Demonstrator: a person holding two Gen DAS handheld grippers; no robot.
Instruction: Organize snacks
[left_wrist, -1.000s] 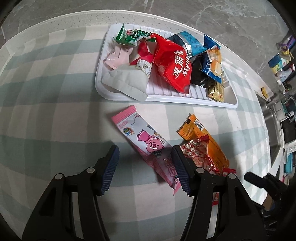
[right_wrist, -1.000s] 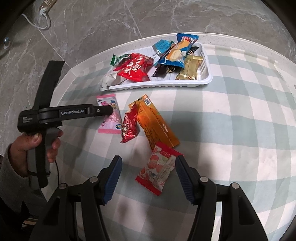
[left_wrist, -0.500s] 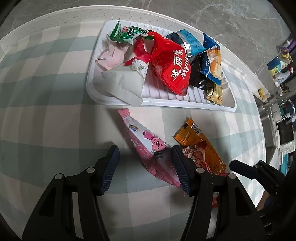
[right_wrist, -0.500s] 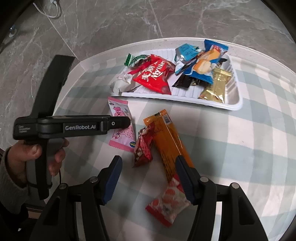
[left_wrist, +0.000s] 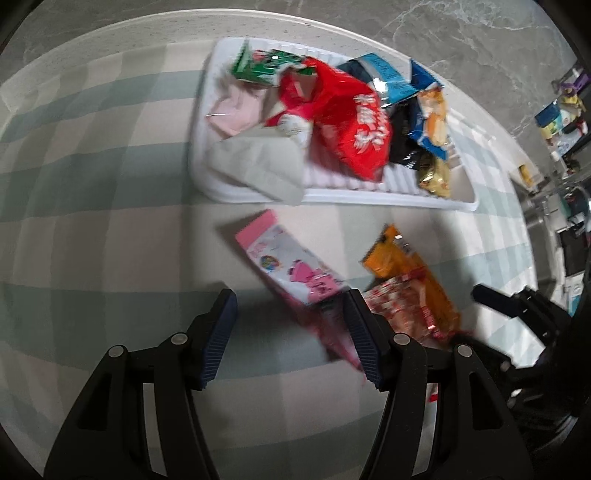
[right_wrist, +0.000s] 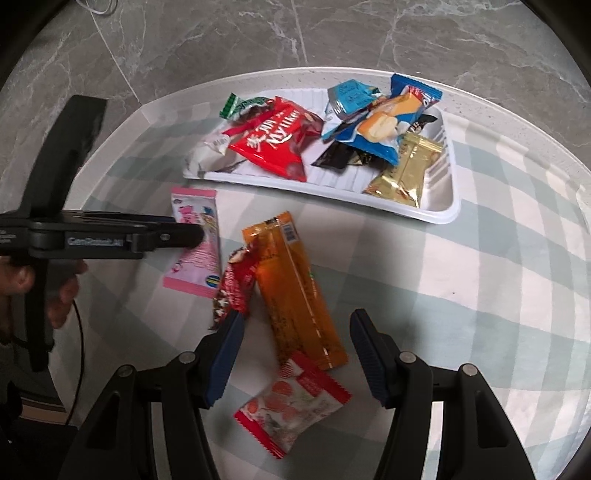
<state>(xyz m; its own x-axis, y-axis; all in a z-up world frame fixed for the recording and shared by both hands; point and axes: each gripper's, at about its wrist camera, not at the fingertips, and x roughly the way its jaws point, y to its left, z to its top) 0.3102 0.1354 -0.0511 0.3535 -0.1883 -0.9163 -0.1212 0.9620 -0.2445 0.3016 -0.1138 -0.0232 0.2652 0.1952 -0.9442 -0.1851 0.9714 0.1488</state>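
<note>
A white tray (left_wrist: 369, 194) (right_wrist: 439, 216) holds several snack packets, among them a big red bag (left_wrist: 351, 122) (right_wrist: 275, 142). Loose on the checked tablecloth lie a pink packet (left_wrist: 291, 264) (right_wrist: 195, 243), a long orange packet (left_wrist: 410, 273) (right_wrist: 295, 291), a small dark red packet (right_wrist: 232, 284) and a red-and-white packet (right_wrist: 291, 404). My left gripper (left_wrist: 290, 338) is open, low over the pink packet's near end. My right gripper (right_wrist: 295, 356) is open above the orange packet's near end and the red-and-white packet.
The round table's white rim (right_wrist: 147, 110) curves behind the tray, with grey marble floor (right_wrist: 332, 33) beyond. The left gripper's body and the hand holding it (right_wrist: 55, 251) fill the left of the right wrist view. Shelves with clutter (left_wrist: 561, 118) stand far right.
My right gripper has moved forward over the loose packets, so the orange and red-and-white ones now lie between its fingers. My left gripper has shifted slightly near the pink packet; its view is blurred.
</note>
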